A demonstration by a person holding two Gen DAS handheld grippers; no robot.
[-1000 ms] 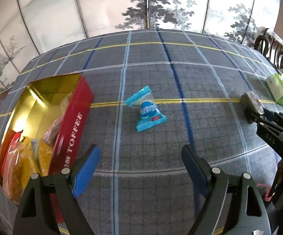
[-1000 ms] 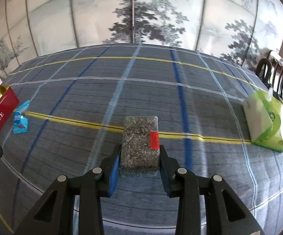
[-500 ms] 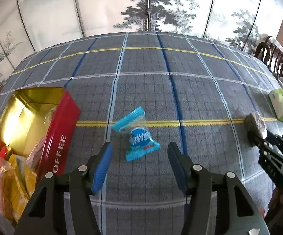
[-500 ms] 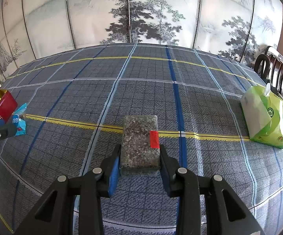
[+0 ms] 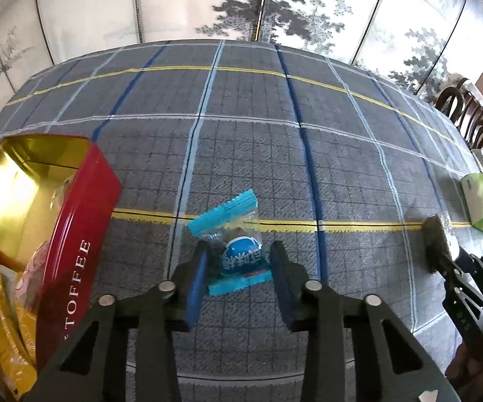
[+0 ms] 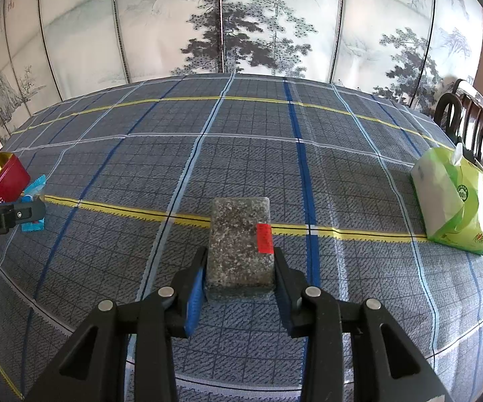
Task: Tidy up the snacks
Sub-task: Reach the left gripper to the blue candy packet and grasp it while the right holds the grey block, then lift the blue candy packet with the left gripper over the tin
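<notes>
**Left pick of blue candy, right holding grey bar**

Left hand-held gripper (image 5: 238,269): jaws narrowed around the blue-wrapped candy (image 5: 238,258), one pad on each side of the round middle. From the left wrist view I cannot tell whether the pads touch the wrapper yet; a thin gap may remain on the right side. State recorded as unresolved.

Candy lies flat on the tabletop (image 5: 308,154), on the yellow stripe of the checked cloth, just right of the open red toffee tin (image 5: 80,234). The tin already holds several wrapped snacks at its near end; the far end shows bare gold floor.

Right hand-held gripper (image 6: 239,274): closed on the grey speckled snack bar (image 6: 239,241), which has a red sticker on its top face, pads pressed on both long sides. It sits well apart from the tin. A green tissue pack (image 6: 459,207) lies far right, not a snack as far as I can judge.

Step in hand, judged: close on the candy, lift, carry to the tin.

Notes for doing it well:
- Grip the firm round middle, not the crimped ends; the film would slip or crumple.
- Keep the pads low to the cloth without snagging it.
- Lift straight up before moving left, to clear the tin wall.
- Release over the bare gold area.
</notes>
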